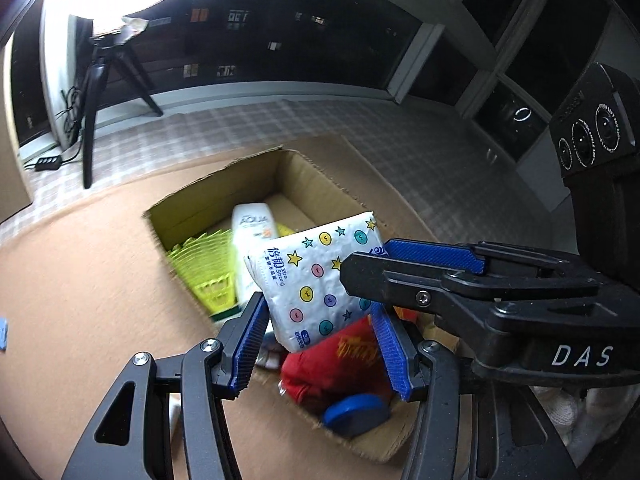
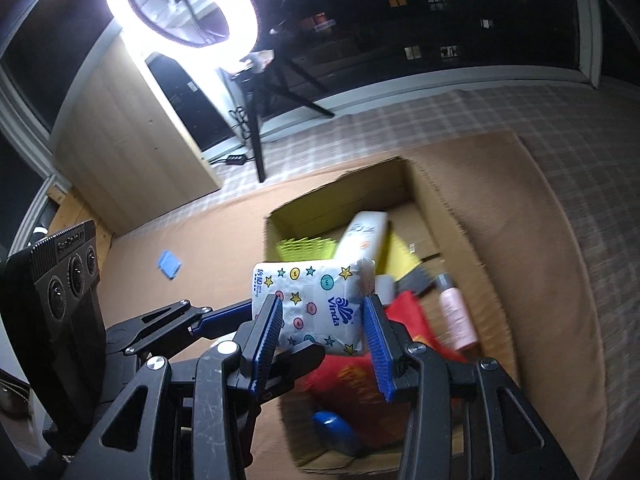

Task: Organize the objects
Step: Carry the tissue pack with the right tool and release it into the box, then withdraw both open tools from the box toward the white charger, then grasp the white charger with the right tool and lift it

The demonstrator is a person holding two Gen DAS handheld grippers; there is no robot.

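Tissue pack [image 1: 320,280], white with coloured stars and dots, hangs above the open cardboard box [image 1: 256,176], held from two sides at once. My left gripper [image 1: 320,344] has its blue ribbed pads on the pack's lower end, jaws about half spread with the pack filling the gap between them. My right gripper [image 2: 326,344] clamps the same pack [image 2: 316,304] across its narrower width, jaws less than half spread, pads pressed on both faces. In the left wrist view the right gripper [image 1: 376,276] reaches in from the right edge and overlaps the pack's right corner. In the right wrist view the left gripper's blue finger [image 2: 216,318] touches the pack's left edge.

Below the pack, inside the box [image 2: 448,216]: a white bottle [image 2: 366,236] leaning across the middle, a yellow-green ribbed basket [image 2: 304,248] at the far left, a pink bottle [image 2: 456,316] lying along the right side, a red packet [image 2: 356,392] with gold print near the front, a blue round object [image 2: 332,432] at the front corner. All of these are blurred in both views.

Box sits on a tan mat [image 2: 532,264] over a plaid floor [image 2: 440,120]. A small blue item [image 2: 170,265] lies on the mat, well apart from the box to the left. Ring light [image 2: 182,0] on a black tripod [image 2: 258,136] stands behind, before dark windows.
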